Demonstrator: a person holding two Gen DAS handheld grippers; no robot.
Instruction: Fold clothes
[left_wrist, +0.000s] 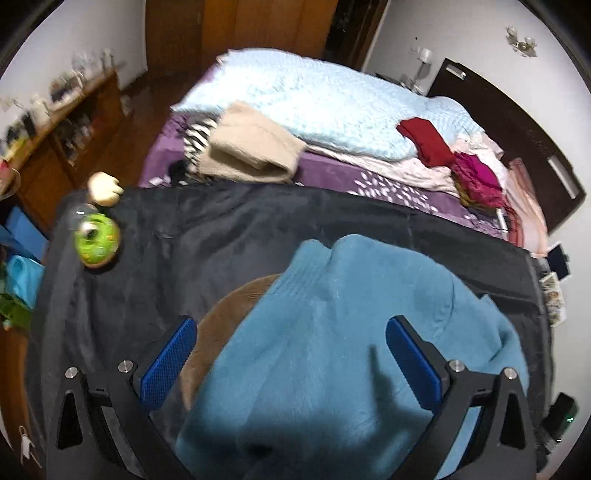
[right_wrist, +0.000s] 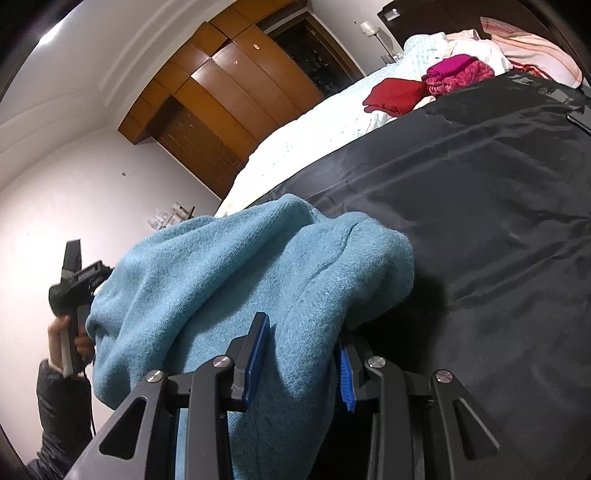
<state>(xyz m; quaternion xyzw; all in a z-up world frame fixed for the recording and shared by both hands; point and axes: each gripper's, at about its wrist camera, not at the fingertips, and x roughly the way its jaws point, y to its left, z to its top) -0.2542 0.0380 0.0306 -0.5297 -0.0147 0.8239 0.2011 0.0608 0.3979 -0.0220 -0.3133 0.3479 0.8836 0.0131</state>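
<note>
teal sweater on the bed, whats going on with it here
A person with a handheld gripper in each hand is folding clothes on a bed. The right gripper is closed on a bunched part of the teal sweater, lifting it off the black sheet. The left gripper is open above the sweater, gripping nothing. A folded beige garment lies further back.

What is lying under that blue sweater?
Under the blue sweater a brown garment peeks out at its left edge, on the black cloth. How far it extends underneath is hidden.
</note>
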